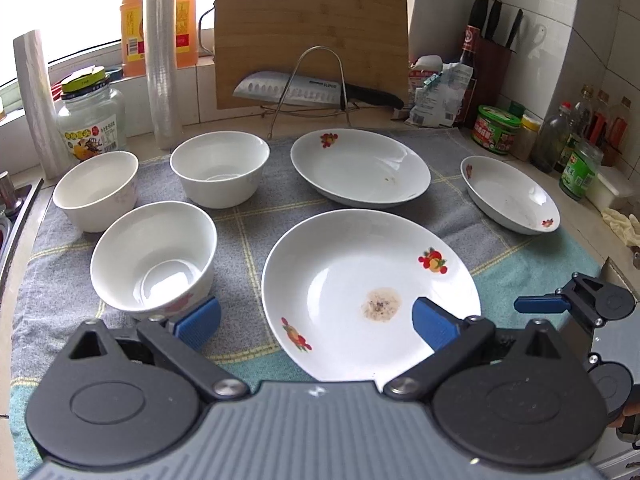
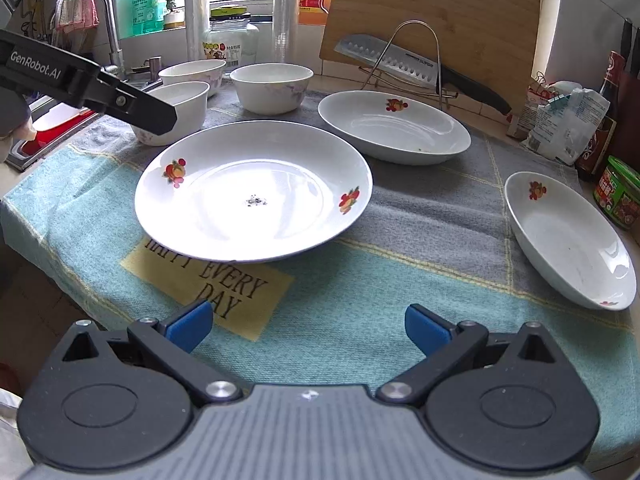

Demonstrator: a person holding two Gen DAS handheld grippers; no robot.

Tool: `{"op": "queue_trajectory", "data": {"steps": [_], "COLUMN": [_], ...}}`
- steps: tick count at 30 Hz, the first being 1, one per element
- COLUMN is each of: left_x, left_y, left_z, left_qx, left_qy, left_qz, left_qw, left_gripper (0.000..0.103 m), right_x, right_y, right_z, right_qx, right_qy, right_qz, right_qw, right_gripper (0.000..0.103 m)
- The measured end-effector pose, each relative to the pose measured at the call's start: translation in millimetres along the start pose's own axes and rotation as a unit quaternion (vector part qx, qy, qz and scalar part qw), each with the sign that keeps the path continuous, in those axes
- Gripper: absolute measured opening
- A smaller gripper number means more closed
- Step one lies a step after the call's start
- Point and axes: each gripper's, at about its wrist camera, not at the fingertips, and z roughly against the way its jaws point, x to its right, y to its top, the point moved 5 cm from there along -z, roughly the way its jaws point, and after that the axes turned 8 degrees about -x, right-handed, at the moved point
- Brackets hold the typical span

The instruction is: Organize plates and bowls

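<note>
The large plate (image 1: 370, 292) lies flat on the checked towel (image 1: 248, 236) at the near middle of the counter, with a brown speck of residue at its centre, and the chief risk I judge here is a poor bite on its low rim: it is glazed and shallow, so a finger sliding under one edge could tip it or skid it into the nearest bowl (image 1: 154, 256) just to its left, or push it against the second plate (image 1: 360, 166) behind it. The left gripper (image 1: 316, 322) hovers above the plate's near edge, jaws spread wide and holding nothing, one finger over the plate's well, the other beside the bowl. The right gripper (image 2: 308, 328) hangs over bare towel, also spread and empty, the plate ahead and the small plate (image 2: 568, 240) off to its right.
</note>
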Motion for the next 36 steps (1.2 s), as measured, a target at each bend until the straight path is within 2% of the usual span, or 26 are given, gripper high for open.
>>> {"op": "queue_trajectory", "data": {"steps": [8, 15, 21, 25, 31, 36], "left_x": [-4.1, -1.8, 7.7, 16.4, 27.1, 23.1], "left_y": [-6.7, -3.8, 11.8, 23.9, 44.6, 63.1], "left_z": [-12.7, -25.5, -38.1, -48.7, -59.9, -70.4], "left_qx": [-0.024, -0.046, -0.066, -0.080, -0.102, -0.116], "left_qy": [-0.026, -0.015, -0.004, 0.001, 0.003, 0.000], "left_qz": [0.000, 0.000, -0.003, -0.007, -0.028, -0.039], "left_qw": [0.9994, 0.9988, 0.9978, 0.9968, 0.9944, 0.9925], "left_gripper": [0.101, 0.101, 0.101, 0.101, 0.101, 0.101], "right_x": [-14.8, -21.3, -14.0, -10.7, -7.2, -4.5], "right_y": [1.3, 9.0, 18.2, 19.8, 14.2, 16.9], "right_z": [-9.9, -22.7, -33.8, -36.8, -35.7, -34.7], "right_qx": [0.005, 0.026, 0.046, 0.058, 0.075, 0.061], "right_qy": [-0.002, 0.019, 0.069, 0.087, 0.104, 0.104], "right_qz": [0.009, 0.045, 0.067, 0.088, 0.102, 0.109], "right_qw": [1.000, 0.998, 0.994, 0.991, 0.987, 0.987], "right_gripper": [0.103, 0.103, 0.103, 0.103, 0.103, 0.103]}}
